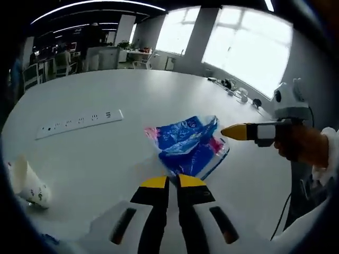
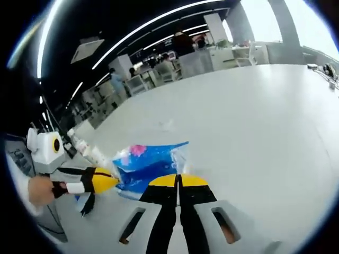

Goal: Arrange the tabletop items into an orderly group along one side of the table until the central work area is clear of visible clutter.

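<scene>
On the white desk [image 1: 106, 159] a blue plastic packet [image 1: 188, 145] with pink patches lies flat, just beyond the left gripper [image 1: 172, 182], whose yellow-tipped fingers are pressed together with nothing between them. The right gripper [image 1: 238, 131] comes in from the right in the left gripper view, its tip at the packet's right edge (touching or not, I cannot tell). In its own view its fingers meet too, empty, just short of the packet. A white power strip [image 1: 79, 123] lies far left; a paper cup [image 1: 29, 185] lies tipped at the near left.
</scene>
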The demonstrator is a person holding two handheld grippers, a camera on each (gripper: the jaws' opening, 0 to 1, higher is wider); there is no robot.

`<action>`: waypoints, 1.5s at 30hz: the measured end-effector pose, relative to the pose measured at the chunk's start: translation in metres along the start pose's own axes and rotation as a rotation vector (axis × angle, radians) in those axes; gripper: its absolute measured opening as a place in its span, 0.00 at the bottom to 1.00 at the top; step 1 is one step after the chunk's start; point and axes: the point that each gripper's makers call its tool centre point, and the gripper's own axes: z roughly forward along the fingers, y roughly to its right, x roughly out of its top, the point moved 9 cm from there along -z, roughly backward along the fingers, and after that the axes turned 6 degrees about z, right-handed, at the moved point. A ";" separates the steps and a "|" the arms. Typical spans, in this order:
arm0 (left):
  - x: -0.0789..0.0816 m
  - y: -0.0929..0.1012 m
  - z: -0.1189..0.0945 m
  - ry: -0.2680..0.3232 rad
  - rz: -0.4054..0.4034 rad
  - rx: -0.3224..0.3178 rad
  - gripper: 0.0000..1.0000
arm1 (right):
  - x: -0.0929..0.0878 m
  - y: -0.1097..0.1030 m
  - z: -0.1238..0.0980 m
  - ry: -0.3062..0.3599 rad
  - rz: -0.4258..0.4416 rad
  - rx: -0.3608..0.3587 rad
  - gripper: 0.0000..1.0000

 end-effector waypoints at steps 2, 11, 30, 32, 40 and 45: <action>-0.001 0.000 0.007 -0.016 0.018 -0.005 0.02 | -0.002 0.005 0.004 -0.009 -0.003 -0.004 0.00; -0.006 -0.008 0.032 -0.072 -0.008 -0.034 0.03 | -0.007 0.023 0.023 -0.058 -0.016 -0.017 0.00; -0.019 -0.009 0.039 -0.144 0.007 -0.028 0.16 | -0.024 0.030 0.031 -0.114 -0.006 -0.029 0.00; -0.019 -0.009 0.038 -0.145 0.012 -0.030 0.17 | -0.025 0.029 0.031 -0.115 -0.014 -0.032 0.00; -0.010 -0.011 0.027 -0.110 0.036 0.003 0.30 | -0.025 0.026 0.026 -0.105 -0.070 -0.055 0.26; 0.000 -0.013 0.015 -0.058 0.051 0.041 0.57 | -0.024 0.021 0.015 -0.084 -0.086 -0.076 0.51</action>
